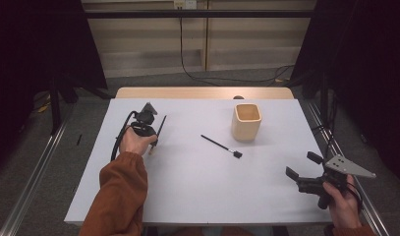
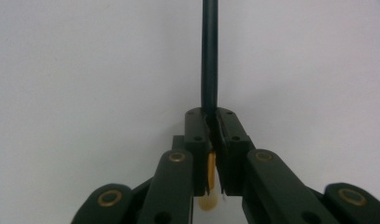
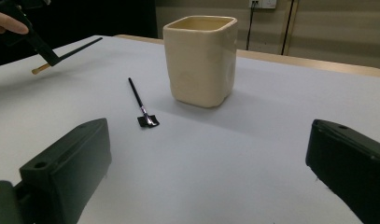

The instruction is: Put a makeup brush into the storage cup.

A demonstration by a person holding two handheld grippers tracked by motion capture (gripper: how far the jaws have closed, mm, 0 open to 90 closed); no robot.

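Observation:
My left gripper (image 1: 154,142) is shut on a thin black-handled brush (image 1: 161,127) near its yellowish bristle end, over the left part of the white table (image 1: 197,191). In the left gripper view the jaws (image 2: 213,119) clamp the dark handle (image 2: 209,56), which runs straight ahead. A second black brush (image 1: 221,146) lies flat at mid-table, beside a cream square cup (image 1: 246,122). My right gripper (image 1: 303,165) is open near the table's right front corner, holding nothing. In the right gripper view (image 3: 208,140) the cup (image 3: 201,60) and the lying brush (image 3: 141,100) are ahead, and the left gripper (image 3: 38,44) is at far left.
A wooden strip (image 1: 202,92) borders the table's far edge. Metal rails (image 1: 35,172) run along the floor on both sides, and a black cable (image 1: 187,69) trails across the floor behind the table.

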